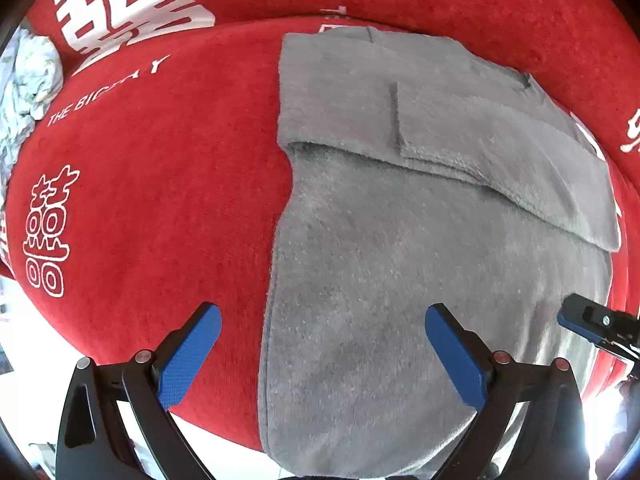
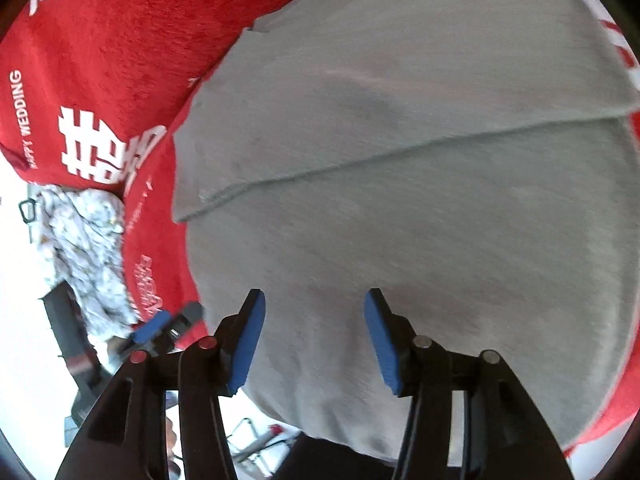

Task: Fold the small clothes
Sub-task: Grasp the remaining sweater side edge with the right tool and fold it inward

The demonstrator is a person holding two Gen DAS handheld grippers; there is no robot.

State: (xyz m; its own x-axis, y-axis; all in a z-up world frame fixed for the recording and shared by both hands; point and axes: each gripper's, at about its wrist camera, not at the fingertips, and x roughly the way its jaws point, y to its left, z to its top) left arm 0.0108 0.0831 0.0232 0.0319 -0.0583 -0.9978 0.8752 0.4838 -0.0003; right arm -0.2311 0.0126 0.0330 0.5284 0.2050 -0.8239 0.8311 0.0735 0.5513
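The gray fleece garment (image 1: 420,264) lies flat on the red cloth (image 1: 160,184) over the tabletop, long axis running away from its near edge, top folded over, bare red alongside, while left tongs (image 1: 322,354) and right tongs (image 2: 314,340) hover gaping, empty.

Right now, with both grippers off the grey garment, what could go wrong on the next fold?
1. The grey garment hangs over the near edge of the red cloth; a pull toward you could drag it off.
2. The flap folded across the top lies loose and slanted; lifting the lower part may undo it.
3. The left gripper stands open astride the garment's left edge, so closing there might pinch the red cloth too. The right gripper is open, holding nothing.
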